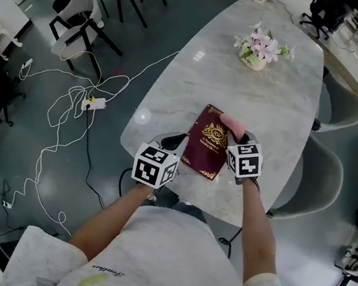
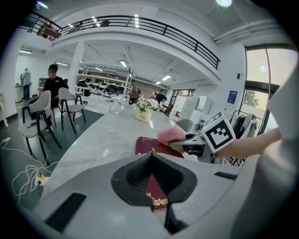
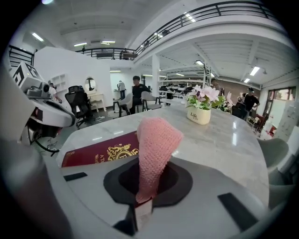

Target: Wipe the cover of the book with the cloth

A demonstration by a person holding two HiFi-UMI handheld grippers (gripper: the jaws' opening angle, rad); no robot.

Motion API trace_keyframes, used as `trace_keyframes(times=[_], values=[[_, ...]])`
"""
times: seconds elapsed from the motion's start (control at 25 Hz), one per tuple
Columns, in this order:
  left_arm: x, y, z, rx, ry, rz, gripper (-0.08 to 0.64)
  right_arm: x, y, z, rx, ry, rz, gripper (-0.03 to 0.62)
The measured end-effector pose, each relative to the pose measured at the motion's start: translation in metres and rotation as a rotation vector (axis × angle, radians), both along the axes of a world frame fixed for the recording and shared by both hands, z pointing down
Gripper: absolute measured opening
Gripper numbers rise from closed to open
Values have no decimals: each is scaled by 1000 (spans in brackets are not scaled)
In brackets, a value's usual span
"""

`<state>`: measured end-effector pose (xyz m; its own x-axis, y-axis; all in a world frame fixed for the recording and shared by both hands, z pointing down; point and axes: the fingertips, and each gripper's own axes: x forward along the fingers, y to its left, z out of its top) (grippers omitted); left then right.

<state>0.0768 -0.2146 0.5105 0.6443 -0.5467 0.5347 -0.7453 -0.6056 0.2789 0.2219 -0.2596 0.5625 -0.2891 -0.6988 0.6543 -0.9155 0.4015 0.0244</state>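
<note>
Book lies flat at near edge of marble table. Left gripper clamps its near corner. Right gripper pinches pink knitted cloth by far corner. Wiping seems barely begun, most of cover left.

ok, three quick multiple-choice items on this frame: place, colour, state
1. Where is the flower pot? A) on the floor B) on the table, beyond the book C) on the book
2. Colour of the knitted cloth? A) pink B) blue C) white
3. The left gripper is: A) open, empty B) shut on the cloth C) shut on the book's edge

Answers: 1 B, head view shows it past the book. 2 A, pink in the right gripper. 3 C, its own view shows the red cover clamped between its jaws.
</note>
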Motion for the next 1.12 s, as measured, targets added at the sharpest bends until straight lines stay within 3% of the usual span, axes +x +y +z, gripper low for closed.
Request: trace_keyframes(times=[1.12], values=[[-14, 39, -1, -16, 77, 219, 8, -68, 110, 2, -25, -58, 171, 20]])
